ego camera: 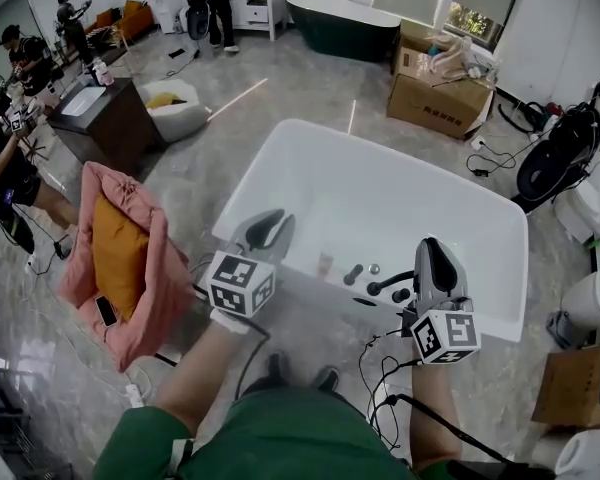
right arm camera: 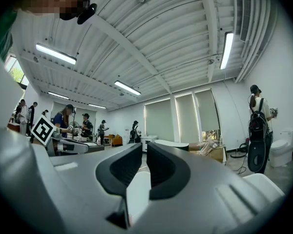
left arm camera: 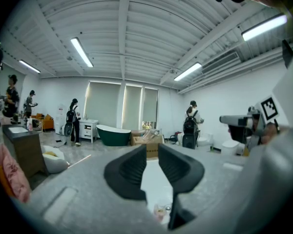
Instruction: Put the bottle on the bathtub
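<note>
Left gripper (ego camera: pixel 272 220) is hovering over the near rim of the white bathtub (ego camera: pixel 400 193), jaws slightly apart and empty; right gripper (ego camera: pixel 431 248) likewise, jaws nearly together. A small pink item, probably the bottle (ego camera: pixel 325 264), is standing on that rim beside the faucet (ego camera: pixel 385 286), with grey marble floor (ego camera: pixel 280 88) around.

Grey marble floor (ego camera: pixel 310 88), white ribbed ceiling (left arm camera: pixel 136 23)

Bottle (ego camera: pixel 325 264) on bathtub ledge (ego camera: pixel 480 314) — details too small.
</note>
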{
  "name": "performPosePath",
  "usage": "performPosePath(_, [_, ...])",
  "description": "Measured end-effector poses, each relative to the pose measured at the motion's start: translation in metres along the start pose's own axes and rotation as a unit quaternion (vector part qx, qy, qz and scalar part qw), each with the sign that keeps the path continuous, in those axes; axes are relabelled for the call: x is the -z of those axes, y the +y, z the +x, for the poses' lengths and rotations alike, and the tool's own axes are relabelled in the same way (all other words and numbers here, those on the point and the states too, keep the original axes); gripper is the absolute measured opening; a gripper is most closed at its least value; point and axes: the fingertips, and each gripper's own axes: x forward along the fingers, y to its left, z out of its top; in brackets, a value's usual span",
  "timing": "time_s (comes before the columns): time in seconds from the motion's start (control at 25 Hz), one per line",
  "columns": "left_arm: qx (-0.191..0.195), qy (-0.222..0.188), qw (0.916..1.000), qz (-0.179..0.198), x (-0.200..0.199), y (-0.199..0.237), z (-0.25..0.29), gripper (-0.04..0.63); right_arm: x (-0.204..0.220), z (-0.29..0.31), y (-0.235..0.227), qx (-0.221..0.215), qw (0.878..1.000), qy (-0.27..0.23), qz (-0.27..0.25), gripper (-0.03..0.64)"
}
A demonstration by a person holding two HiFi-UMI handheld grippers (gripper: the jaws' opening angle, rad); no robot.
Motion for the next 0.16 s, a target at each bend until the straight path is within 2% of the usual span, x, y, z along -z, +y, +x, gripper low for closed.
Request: performPosePath(0.16, [-0.001, 0.003, 1.0, 0.001, 0.0026, -0.0038, 0.0043, 0.072, 0.0013, -0.0003, -0.0048, -0.002, 1.0, 0.001, 0.001, 0.031])
